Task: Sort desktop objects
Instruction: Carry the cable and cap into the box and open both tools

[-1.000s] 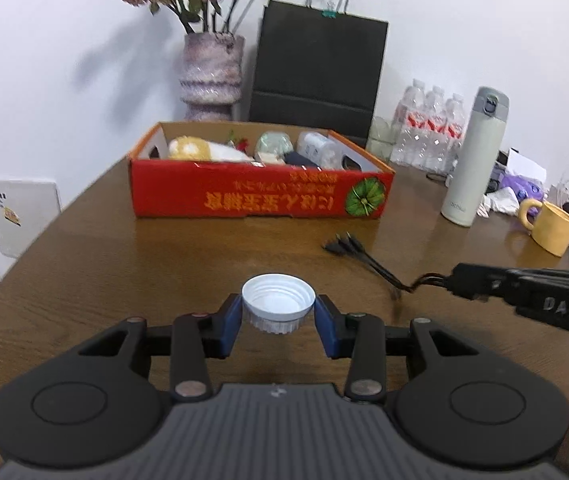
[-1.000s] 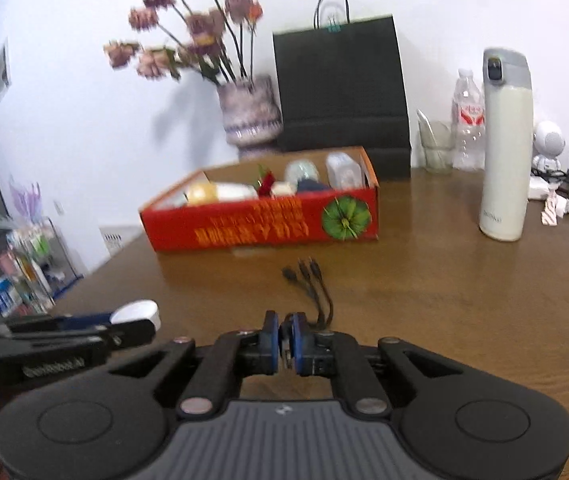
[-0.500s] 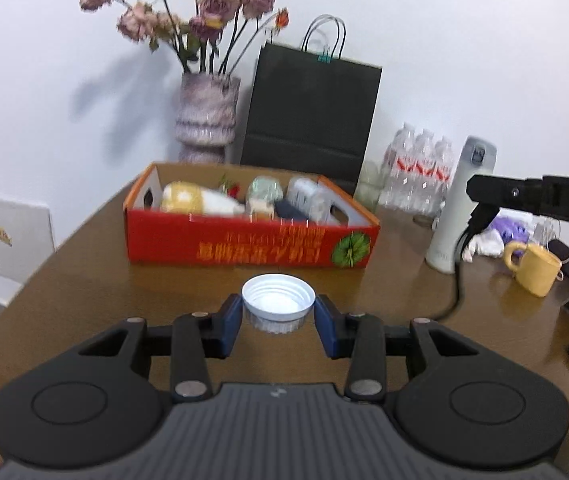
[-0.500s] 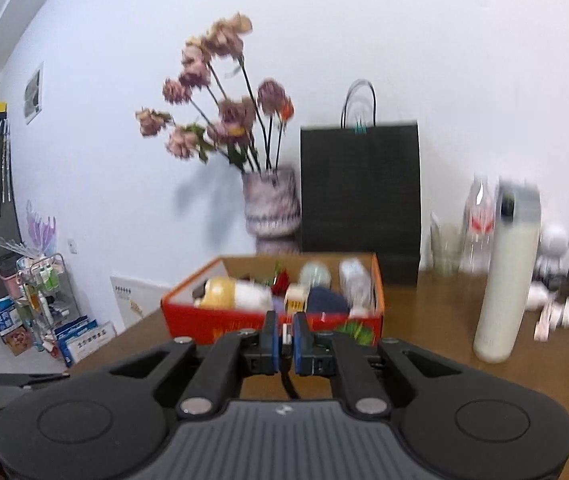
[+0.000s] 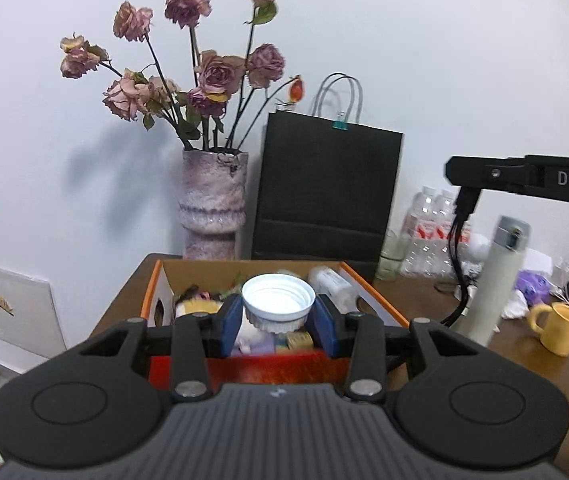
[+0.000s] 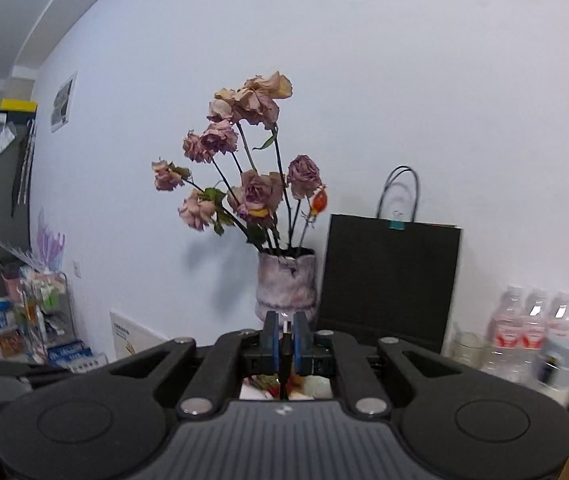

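Leftmost, a white bottle cap (image 5: 278,305) is pinched between the blue pads of the left gripper (image 5: 278,320), above the open red cardboard box (image 5: 376,300). Further right, a black cable (image 5: 458,264), probably a charging lead, is clamped in the closed jaws of the right gripper (image 6: 283,338) and hangs beside the thermos (image 5: 492,280).

Brown table (image 5: 424,292) bears red box (image 5: 380,304), vase (image 5: 212,208), yellow mug (image 5: 560,328).

Blurred thermos (image 5: 496,280), box (image 5: 268,364) front (mostly behind the left tool (image 5: 278,316)).
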